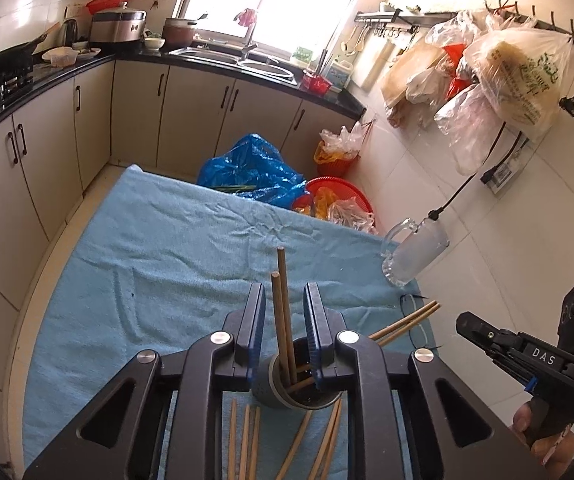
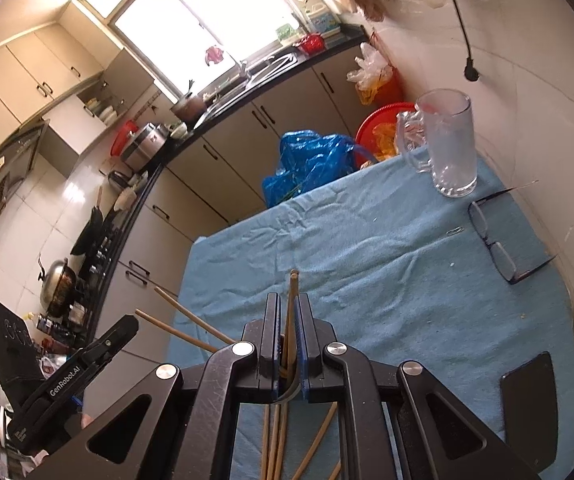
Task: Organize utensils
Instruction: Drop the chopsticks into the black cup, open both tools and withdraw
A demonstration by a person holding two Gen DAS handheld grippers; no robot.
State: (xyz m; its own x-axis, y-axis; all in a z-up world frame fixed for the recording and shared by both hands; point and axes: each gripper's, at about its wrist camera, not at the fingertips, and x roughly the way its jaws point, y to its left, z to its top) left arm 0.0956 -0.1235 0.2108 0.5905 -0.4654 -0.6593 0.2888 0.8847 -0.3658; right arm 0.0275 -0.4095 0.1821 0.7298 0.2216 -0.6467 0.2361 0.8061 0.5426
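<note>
My left gripper [image 1: 285,300] is shut on a grey perforated utensil holder [image 1: 283,390] and grips its rim. Several wooden chopsticks [image 1: 283,312] stand in the holder; two more lean out to the right [image 1: 405,324]. My right gripper [image 2: 286,312] is shut on a single wooden chopstick [image 2: 293,304] held upright over the holder's rim [image 2: 289,394]. Loose chopsticks lie on the blue towel [image 1: 147,260] below the holder in the left wrist view [image 1: 247,440] and in the right wrist view [image 2: 275,440]. Two chopsticks lean out left in the right wrist view [image 2: 183,320].
A glass mug [image 2: 449,144] stands at the towel's far right corner, with black glasses [image 2: 495,240] beside it. A dark phone [image 2: 529,404] lies at the right edge. A blue plastic bag [image 1: 251,172] and red baskets [image 1: 335,196] sit on the floor beyond the table.
</note>
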